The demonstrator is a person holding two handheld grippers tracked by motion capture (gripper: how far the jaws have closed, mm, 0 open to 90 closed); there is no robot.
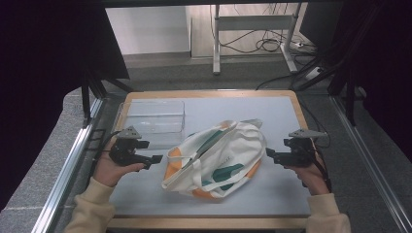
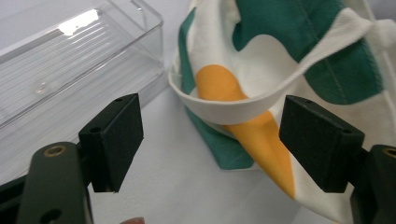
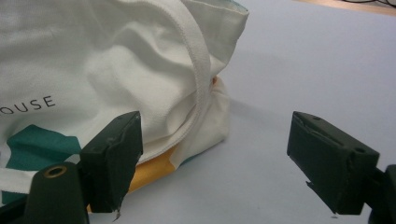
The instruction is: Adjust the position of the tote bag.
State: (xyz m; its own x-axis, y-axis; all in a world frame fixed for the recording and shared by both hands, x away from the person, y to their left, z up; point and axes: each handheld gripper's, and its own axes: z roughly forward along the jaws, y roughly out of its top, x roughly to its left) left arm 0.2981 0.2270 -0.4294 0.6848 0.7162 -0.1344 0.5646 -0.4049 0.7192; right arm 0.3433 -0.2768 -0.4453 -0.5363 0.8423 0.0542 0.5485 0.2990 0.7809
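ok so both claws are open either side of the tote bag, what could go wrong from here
1. The left claw is lined up on the bag's strap; closing there may catch only the loop, so the tote bag sags.
2. The clear plastic box sits close beside the left claw and could get knocked.
3. The right claw may pinch just a loose fold.

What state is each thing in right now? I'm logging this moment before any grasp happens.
Tote bag: crumpled on the table mat, lying on its side, held by neither gripper.
Bag strap: loose, looped between the left gripper's jaws, not gripped.
Clear plastic box: empty, open-topped, beside the bag.
Left gripper: open, at the bag's left edge.
Right gripper: open, at the bag's right edge.
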